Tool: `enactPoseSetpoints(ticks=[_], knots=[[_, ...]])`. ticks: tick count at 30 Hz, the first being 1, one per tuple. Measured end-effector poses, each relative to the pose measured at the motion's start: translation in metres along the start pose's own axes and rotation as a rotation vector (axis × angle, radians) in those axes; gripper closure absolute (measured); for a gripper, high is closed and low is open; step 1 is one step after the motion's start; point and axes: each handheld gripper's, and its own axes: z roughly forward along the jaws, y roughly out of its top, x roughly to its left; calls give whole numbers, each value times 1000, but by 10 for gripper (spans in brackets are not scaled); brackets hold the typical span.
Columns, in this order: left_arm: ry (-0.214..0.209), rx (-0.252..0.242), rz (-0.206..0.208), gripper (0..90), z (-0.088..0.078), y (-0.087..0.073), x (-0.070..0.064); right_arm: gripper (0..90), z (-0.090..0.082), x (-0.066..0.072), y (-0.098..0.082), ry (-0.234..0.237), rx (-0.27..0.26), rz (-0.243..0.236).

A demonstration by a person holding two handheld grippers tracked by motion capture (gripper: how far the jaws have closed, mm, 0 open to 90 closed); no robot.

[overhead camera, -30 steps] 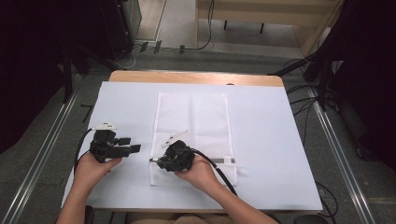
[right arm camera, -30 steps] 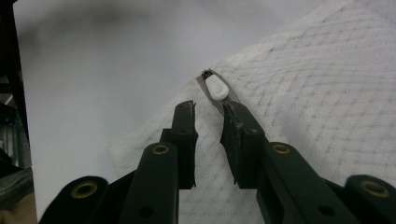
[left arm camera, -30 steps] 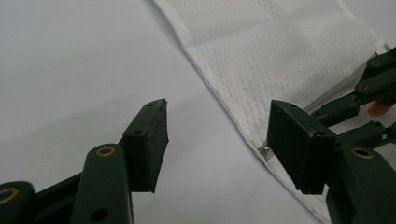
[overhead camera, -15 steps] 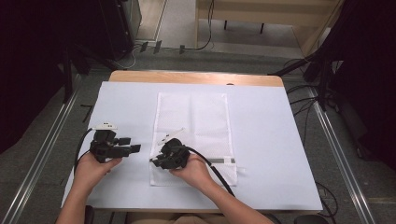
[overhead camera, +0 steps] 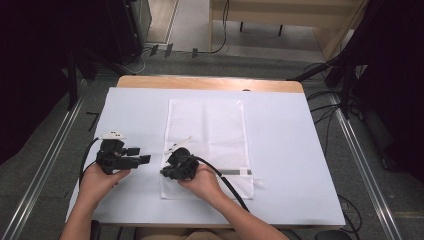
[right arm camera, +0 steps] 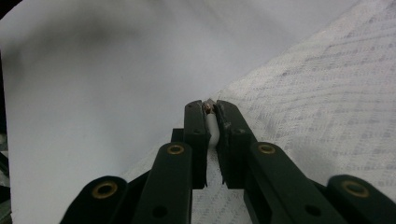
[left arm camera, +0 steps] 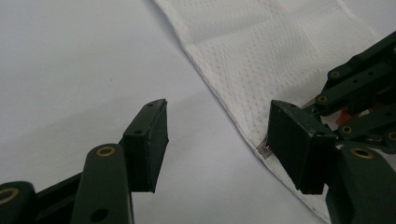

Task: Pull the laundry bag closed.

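Pinching the left edge of a white mesh bag (overhead camera: pixel 206 145) with the right tongs (overhead camera: pixel 165 173), left tongs (overhead camera: pixel 143 155) parted just beside it.

Right tongs clamped tight on the bag's edge (right arm camera: pixel 211 122), a small metal bit showing at the tips. Left tongs (left arm camera: pixel 217 140) gaping, nothing between the jaws, hovering over bare white sheet next to that edge. Bag lies flat, mid-desk, grey strip near its lower right. Desk (overhead camera: pixel 210 83) covered by a white sheet (overhead camera: pixel 285 150), wood rim at the far side. Grey carpet floor, cables (overhead camera: pixel 325 95), metal rails (overhead camera: pixel 47 155) both sides, dark surroundings.
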Motion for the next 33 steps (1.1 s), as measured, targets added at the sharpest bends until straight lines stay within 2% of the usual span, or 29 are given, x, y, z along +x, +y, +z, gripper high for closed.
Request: enactPoseSetpoints(ticks=[6,8,13,15,16,19,22,27,33], knots=[[-18,16,9,404,0,-1,-1,861,1,0,1,-9,-5,-8],[-27,36,15,412,1,-3,-1,871,0,1,1,-18,0,-21],[-49,42,26,427,2,-4,-3,874,-5,-1,3,-3,-12,-23],[-61,46,42,427,2,-4,-5,874,-7,0,3,-2,-15,-23],[-77,51,44,430,3,-5,-6,874,-9,1,5,-1,-26,-21],[-91,65,48,430,4,-6,-8,874,-11,1,6,-3,-33,-24],[-128,89,54,423,7,-9,-10,874,-14,1,9,-2,-44,-18],[-137,114,53,422,12,-10,-11,874,-18,1,12,-2,-61,-21],[-154,141,74,423,19,-9,-18,874,-24,1,17,0,-83,-9]])
